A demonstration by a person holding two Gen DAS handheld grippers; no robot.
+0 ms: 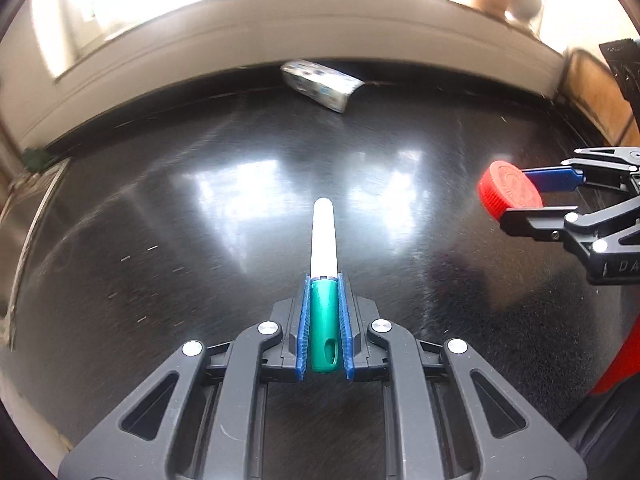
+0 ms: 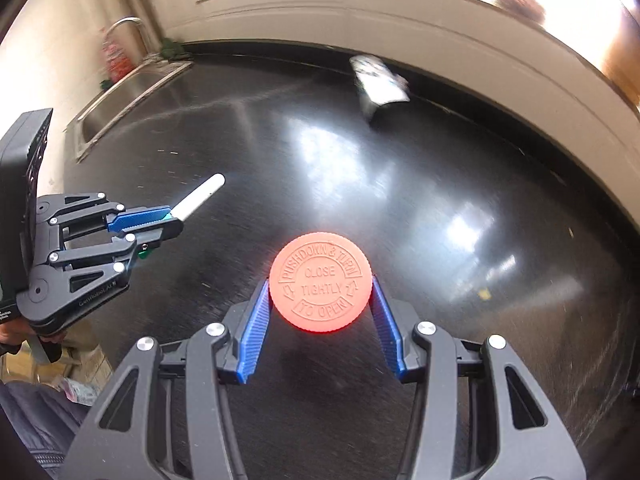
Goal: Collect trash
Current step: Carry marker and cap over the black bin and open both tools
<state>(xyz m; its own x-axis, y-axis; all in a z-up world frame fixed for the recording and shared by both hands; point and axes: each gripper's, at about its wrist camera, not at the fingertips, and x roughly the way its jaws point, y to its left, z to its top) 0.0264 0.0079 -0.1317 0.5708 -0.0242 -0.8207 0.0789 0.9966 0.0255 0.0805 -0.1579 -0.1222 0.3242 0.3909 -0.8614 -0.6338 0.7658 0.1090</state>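
Observation:
My left gripper (image 1: 325, 280) is shut on a marker (image 1: 323, 240) with a white barrel and a green cap, which sticks out forward between the blue pads above the black countertop (image 1: 200, 208). In the right wrist view the same left gripper (image 2: 174, 218) shows at the left with the marker (image 2: 200, 196) in it. My right gripper (image 2: 320, 280) is shut on a round red screw cap (image 2: 320, 282), the blue pads pressing on its two sides. The left wrist view shows that right gripper (image 1: 508, 196) with the red cap (image 1: 510, 192) at the right. A crumpled white and blue wrapper (image 1: 318, 84) (image 2: 378, 82) lies near the counter's back edge.
A steel sink (image 2: 120, 100) with a tap (image 2: 128, 26) is set in the counter at the far left, with a red bottle (image 2: 114, 58) beside it. A pale wall ledge (image 1: 280, 28) runs along the back. A wooden board (image 1: 596, 96) leans at the right.

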